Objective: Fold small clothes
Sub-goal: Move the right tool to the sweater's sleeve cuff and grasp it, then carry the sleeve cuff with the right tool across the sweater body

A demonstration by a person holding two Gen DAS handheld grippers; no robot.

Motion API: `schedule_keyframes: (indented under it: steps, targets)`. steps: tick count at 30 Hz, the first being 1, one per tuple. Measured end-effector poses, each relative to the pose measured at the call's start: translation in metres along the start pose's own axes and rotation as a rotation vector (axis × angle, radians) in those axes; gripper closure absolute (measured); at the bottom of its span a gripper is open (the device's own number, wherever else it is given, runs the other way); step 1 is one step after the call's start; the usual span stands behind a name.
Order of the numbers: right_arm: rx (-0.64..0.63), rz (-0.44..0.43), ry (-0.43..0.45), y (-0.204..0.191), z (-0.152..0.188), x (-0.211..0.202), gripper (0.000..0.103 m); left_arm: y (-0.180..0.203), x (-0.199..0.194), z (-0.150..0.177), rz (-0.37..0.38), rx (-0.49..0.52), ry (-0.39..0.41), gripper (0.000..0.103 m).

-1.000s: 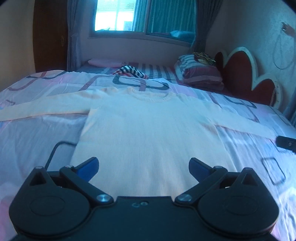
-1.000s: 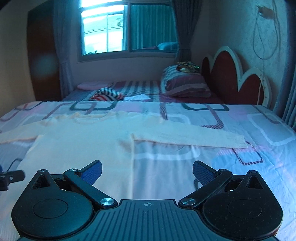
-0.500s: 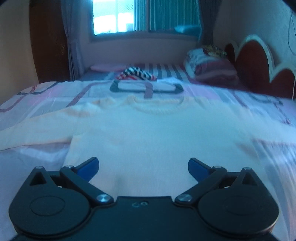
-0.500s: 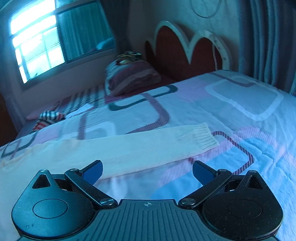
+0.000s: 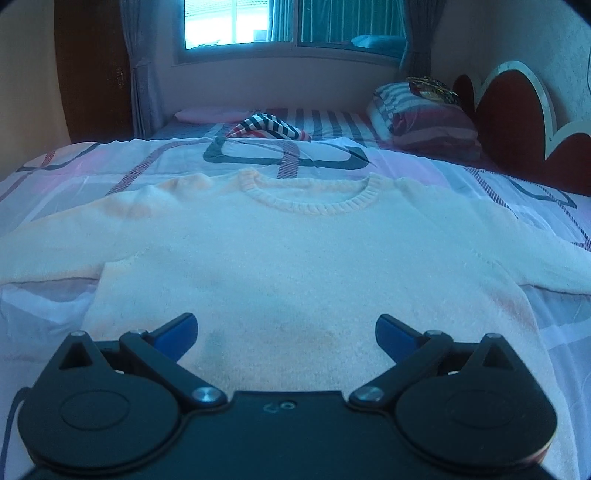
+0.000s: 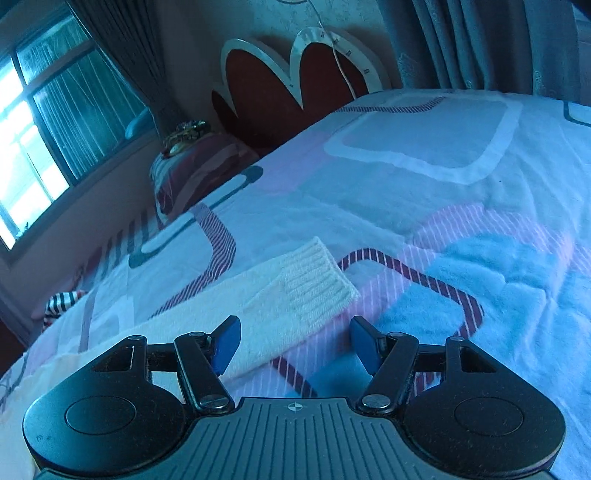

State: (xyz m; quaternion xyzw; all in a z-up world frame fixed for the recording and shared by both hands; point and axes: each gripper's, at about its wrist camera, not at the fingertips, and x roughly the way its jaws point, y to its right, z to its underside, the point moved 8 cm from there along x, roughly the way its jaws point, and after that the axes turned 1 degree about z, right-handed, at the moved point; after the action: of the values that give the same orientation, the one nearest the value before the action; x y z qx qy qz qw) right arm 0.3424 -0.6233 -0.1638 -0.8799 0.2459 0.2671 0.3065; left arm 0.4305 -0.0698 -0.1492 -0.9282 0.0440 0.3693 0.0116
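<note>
We see no brand, label or readable writing on the cream sweater point(image 5: 295, 266), the bed cover point(image 6: 443, 192) or either tool; the only mark is a tiny embossed figure on the left gripper's black body, too small for us to read.

The sweater lies flat, front up, on the patterned bed cover, its ribbed neckline point(image 5: 310, 201) towards the window point(image 5: 280, 22) and both sleeves spread out sideways. Our left gripper point(image 5: 284, 332) hangs low over the sweater's lower body with its blue fingers point(image 5: 177, 330) released and wide apart, cloth below them but nothing pinched.

Our right gripper point(image 6: 291, 341) is over the end of the right sleeve point(image 6: 258, 306), and its fingers point(image 6: 225, 343) are closing. The sleeve runs under the left finger and into the gap, while the ribbed cuff point(image 6: 317, 284) lies just ahead of the tips; the pads are not yet pressing on the knit.

For edges, the cuff's hem ends cleanly on the cover, and bare cover stretches beyond it to the curtain point(image 6: 480, 40) and the scalloped headboard point(image 6: 288, 88). Beyond the neckline there is open cover up to a striped garment point(image 5: 267, 127) and a striped pillow point(image 5: 424, 122) near the far wall.
</note>
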Motion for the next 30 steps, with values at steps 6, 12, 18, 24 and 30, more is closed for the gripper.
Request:
schedule_keyframes:
  steps: [6,12,18,24,30]
  targets:
    - [-0.029,-0.020,-0.007,-0.009,-0.015,0.010,0.101,-0.009,-0.003,-0.005,0.004,0.032,-0.003,0.002]
    - [-0.150,0.061,-0.026,-0.009,-0.019,0.021,0.101,-0.036,-0.002,-0.002,-0.030,0.068,-0.044,0.002]
    - [-0.220,0.037,-0.001,-0.049,-0.016,0.007,0.101,-0.065,0.004,-0.003,-0.018,0.040,-0.047,0.002]
    - [-0.233,-0.001,-0.016,-0.094,-0.006,0.003,0.101,-0.090,0.005,-0.007,-0.008,0.005,-0.039,0.002]
    - [-0.309,-0.125,-0.044,-0.184,0.028,0.001,0.101,-0.117,0.011,-0.008,-0.004,-0.014,-0.054,0.002]
